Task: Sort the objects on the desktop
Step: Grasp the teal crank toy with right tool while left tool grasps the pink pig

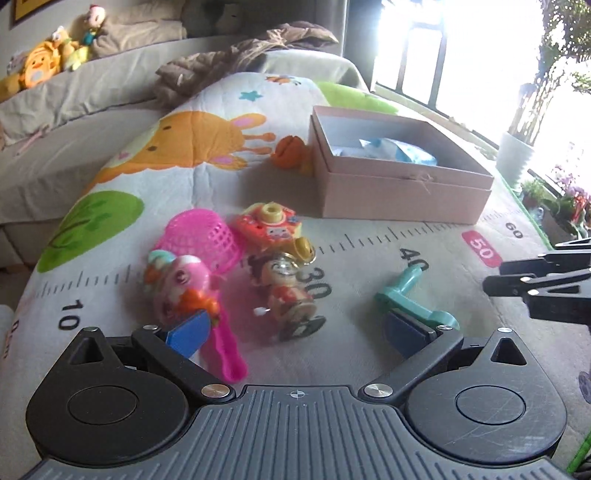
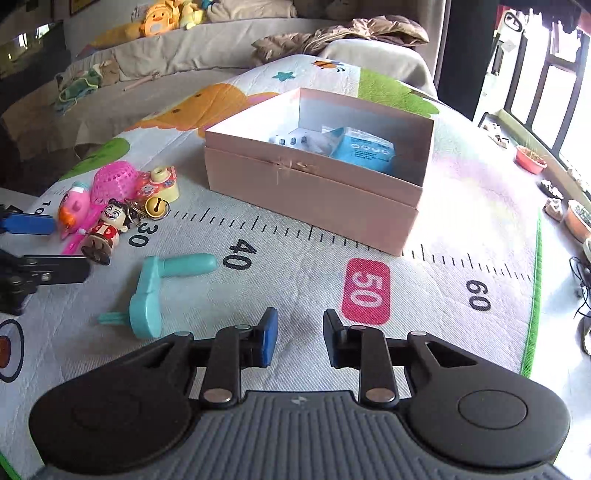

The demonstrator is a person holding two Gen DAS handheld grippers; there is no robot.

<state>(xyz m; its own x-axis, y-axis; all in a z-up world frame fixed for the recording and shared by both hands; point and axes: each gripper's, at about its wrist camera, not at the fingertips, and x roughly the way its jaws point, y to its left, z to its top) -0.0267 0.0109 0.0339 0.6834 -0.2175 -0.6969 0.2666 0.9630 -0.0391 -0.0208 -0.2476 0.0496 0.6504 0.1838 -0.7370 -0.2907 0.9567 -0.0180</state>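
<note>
We see left gripper [image 1: 295, 332] wide over toys; right gripper [image 2: 300, 338] narrow, empty; pink box [image 2: 314, 192] perhaps near mat's far edge.

Play mat [image 2: 461, 206], pale, printed with an orange giraffe, green patches, a teal star and a numbered ruler strip, green-edged on the right, covering the working surface. Behind it: grey-beige sofa [image 2: 207, 40] carrying a crumpled brown jacket [image 2: 343, 37] and yellow and orange plush toys [image 2: 162, 14] along its back; dark picture frame corner on the wall at upper left. Right side: tall dark-framed windows [image 2: 546, 74], strongly overexposed with daylight; white planter [image 1: 515, 157] with thin stems, terracotta pots [image 2: 532, 158] and small plants lined along the sill and pale floor.
</note>
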